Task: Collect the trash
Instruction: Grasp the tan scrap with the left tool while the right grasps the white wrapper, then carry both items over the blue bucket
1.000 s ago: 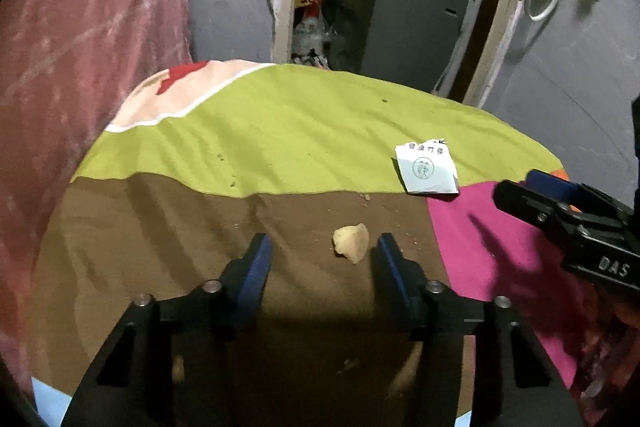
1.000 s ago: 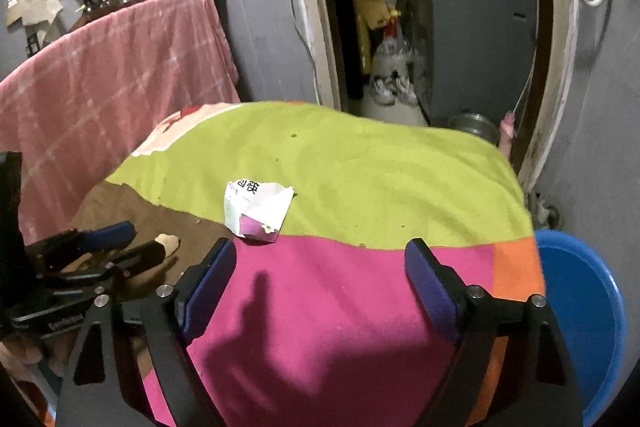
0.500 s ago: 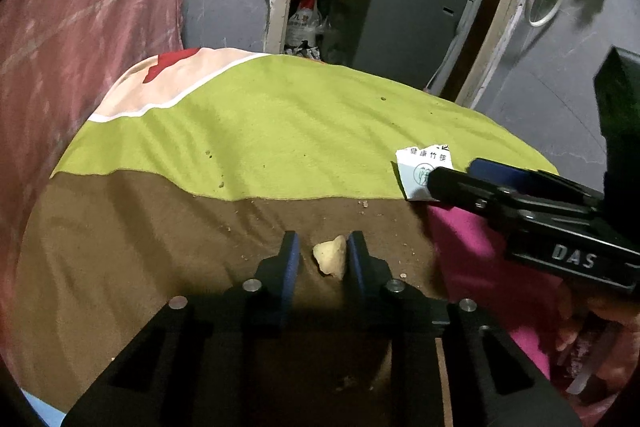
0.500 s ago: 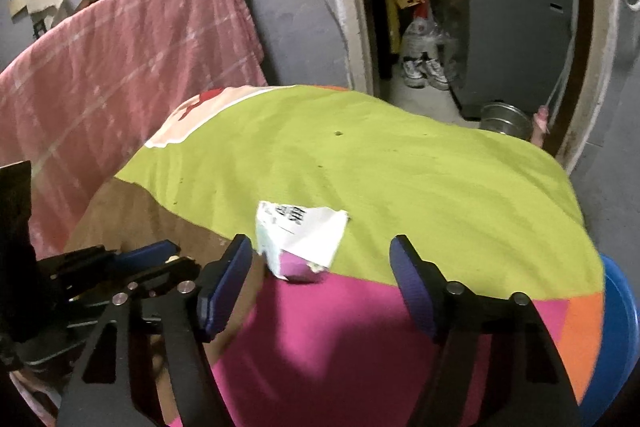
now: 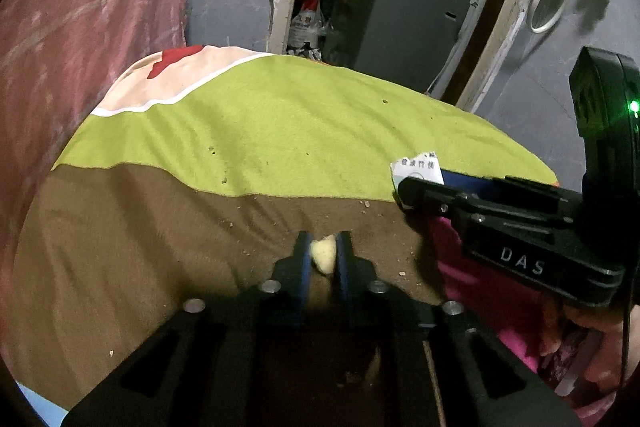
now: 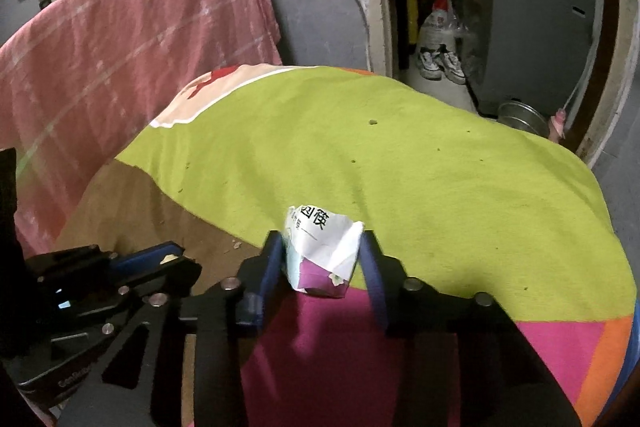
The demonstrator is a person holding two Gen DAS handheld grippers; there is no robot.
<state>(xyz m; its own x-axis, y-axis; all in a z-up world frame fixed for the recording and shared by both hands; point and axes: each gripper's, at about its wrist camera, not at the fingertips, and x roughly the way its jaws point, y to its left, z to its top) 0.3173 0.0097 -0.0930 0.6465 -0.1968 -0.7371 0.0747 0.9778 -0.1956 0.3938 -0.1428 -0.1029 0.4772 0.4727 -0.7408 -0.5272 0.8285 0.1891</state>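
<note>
A small pale yellow scrap (image 5: 322, 255) lies on the brown patch of the multi-coloured cloth (image 5: 280, 131), and my left gripper (image 5: 323, 247) is shut on it. In the right wrist view the same gripper (image 6: 176, 261) shows at the lower left. A torn white paper wrapper (image 6: 324, 251) with printed characters sits where the green and magenta patches meet. My right gripper (image 6: 322, 259) is closing on it, both pads pressing its sides so that it buckles upward. In the left wrist view, the wrapper (image 5: 416, 167) pokes out behind the right gripper (image 5: 416, 189).
Crumbs (image 5: 366, 205) dot the brown patch. A pink cloth (image 6: 120, 47) hangs over furniture at the left. Beyond the far edge are a grey cabinet (image 6: 532, 7), shoes (image 6: 440, 63) and a metal bowl (image 6: 520, 115) on the floor.
My left gripper shut on the yellow scrap. My right gripper moved left and forward over the wrapper and narrowed its jaws onto it, crumpling it.
</note>
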